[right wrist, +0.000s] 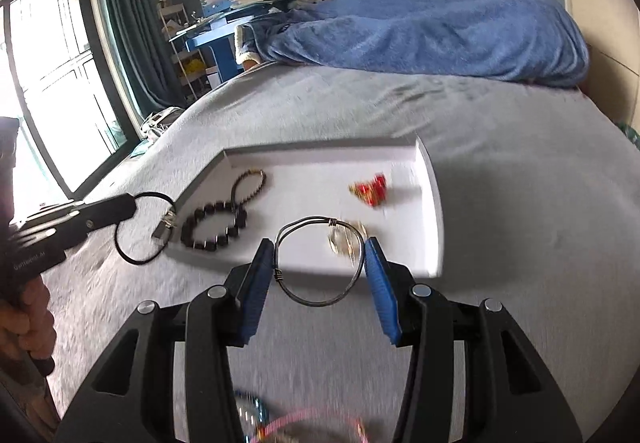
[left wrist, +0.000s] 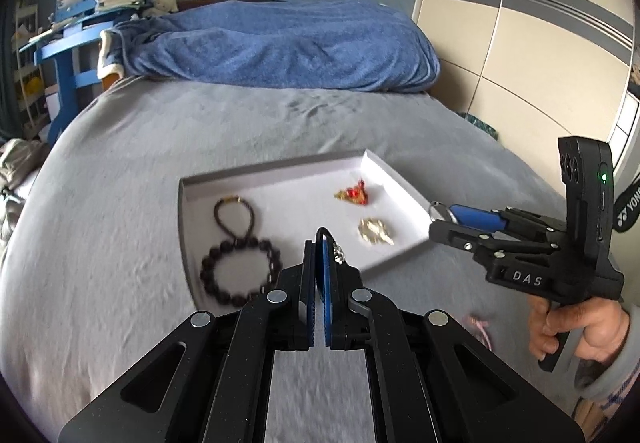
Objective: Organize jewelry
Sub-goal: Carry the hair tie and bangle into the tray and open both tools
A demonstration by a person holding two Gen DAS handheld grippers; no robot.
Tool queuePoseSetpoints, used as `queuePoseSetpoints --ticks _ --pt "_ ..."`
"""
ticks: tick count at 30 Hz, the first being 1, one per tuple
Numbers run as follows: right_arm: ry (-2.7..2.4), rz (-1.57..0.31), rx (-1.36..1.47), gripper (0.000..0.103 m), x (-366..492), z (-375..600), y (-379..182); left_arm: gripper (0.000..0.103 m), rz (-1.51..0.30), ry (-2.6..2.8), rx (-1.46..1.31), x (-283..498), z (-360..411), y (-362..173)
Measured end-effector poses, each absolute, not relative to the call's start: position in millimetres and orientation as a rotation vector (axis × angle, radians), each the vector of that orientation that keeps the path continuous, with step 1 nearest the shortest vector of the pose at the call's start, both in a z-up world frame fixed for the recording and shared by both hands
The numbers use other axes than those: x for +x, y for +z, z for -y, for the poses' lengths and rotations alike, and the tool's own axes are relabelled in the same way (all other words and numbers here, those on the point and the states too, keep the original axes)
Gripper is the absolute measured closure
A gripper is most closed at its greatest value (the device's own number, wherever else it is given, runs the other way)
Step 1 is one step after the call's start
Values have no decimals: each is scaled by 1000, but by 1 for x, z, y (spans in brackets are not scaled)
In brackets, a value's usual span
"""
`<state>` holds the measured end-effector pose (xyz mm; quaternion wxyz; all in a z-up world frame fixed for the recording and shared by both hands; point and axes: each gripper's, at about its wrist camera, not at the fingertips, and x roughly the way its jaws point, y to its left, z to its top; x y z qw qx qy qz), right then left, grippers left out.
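**Gripping a black cord bracelet beside the tray**

Pinching the black cord bracelet [right wrist: 140,229] at lower left, the left gripper [left wrist: 320,243] is clamping it. The right gripper [right wrist: 320,263] is gaping around a wire bangle [right wrist: 320,263], frame centre, overlapping the white tray [right wrist: 434,203].

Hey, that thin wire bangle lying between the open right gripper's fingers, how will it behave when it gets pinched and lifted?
The wire bangle keeps a round hoop shape half over the tray edge, so it is probably stiff, not floppy. It looks thin, so likely light. Smooth wire may slip or twist between the right gripper pads.
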<state>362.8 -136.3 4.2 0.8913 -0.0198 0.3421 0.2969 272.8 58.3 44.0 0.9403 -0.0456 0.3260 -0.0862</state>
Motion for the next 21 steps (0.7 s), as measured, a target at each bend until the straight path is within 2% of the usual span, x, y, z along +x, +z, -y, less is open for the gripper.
queuePoseSetpoints --ticks 9,21 --pt "609 -750 -75 56 416 102 3 99 -667 -156 -116 329 -54 42" --pt "541 -865 -166 56 449 84 -47 99 -773 -133 -90 366 -42 -7"
